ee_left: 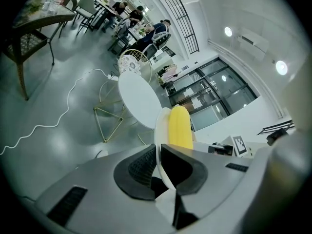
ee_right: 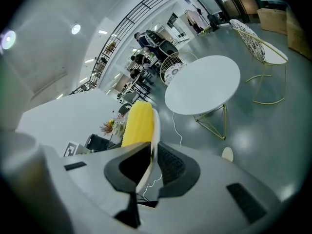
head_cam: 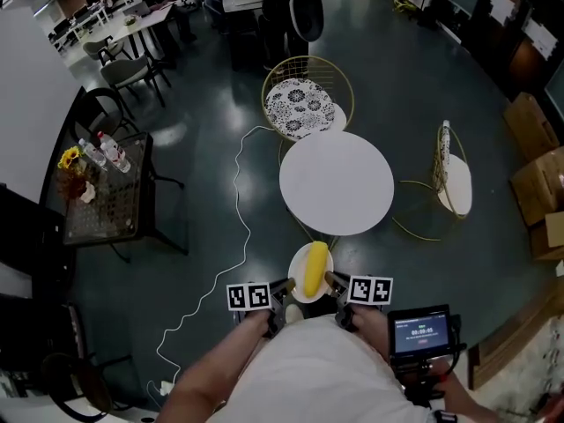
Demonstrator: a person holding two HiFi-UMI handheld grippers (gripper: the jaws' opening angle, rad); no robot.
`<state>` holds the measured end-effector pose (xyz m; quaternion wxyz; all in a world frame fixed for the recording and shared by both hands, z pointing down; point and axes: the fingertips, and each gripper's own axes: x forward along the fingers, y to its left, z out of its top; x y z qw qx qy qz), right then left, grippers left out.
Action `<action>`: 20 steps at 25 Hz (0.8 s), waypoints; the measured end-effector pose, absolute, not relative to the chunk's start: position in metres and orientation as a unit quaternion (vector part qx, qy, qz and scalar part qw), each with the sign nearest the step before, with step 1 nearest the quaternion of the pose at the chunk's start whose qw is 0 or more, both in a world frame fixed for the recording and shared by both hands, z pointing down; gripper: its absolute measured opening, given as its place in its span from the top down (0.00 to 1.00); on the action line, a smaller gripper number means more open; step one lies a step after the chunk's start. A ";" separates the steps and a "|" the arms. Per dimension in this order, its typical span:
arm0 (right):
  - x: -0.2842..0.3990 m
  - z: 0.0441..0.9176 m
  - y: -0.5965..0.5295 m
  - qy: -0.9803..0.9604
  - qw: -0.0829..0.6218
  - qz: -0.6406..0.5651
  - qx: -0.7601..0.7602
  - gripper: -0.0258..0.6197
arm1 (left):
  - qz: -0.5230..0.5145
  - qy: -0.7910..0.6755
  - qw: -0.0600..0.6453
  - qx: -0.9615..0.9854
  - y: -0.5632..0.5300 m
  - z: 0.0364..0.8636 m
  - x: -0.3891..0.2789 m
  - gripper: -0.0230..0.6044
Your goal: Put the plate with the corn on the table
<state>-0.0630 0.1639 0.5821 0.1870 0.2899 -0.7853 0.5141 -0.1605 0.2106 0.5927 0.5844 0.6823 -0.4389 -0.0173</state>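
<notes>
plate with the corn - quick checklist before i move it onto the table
1. Left claw shut on the plate rim: ok.
2. Right claw shut on the opposite rim: ok.
3. Corn lying within the plate, not overhanging: ok.
4. Table top bare where the plate would land: ok.
5. Plate above the table top: not ok, it hangs short of the near edge.
6. Plate held level: cannot tell.
</notes>
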 end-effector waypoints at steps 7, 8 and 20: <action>-0.075 0.583 0.129 -0.785 0.185 0.520 0.281 0.88 | -0.018 -0.445 0.589 0.674 0.178 0.594 -0.171 0.91; -0.076 0.582 0.122 -0.786 0.184 0.520 0.280 0.88 | -0.018 -0.446 0.589 0.674 0.171 0.593 -0.172 0.91; -0.060 0.584 0.017 -0.781 0.160 0.530 0.291 0.88 | 0.005 -0.435 0.588 0.682 0.064 0.596 -0.157 0.91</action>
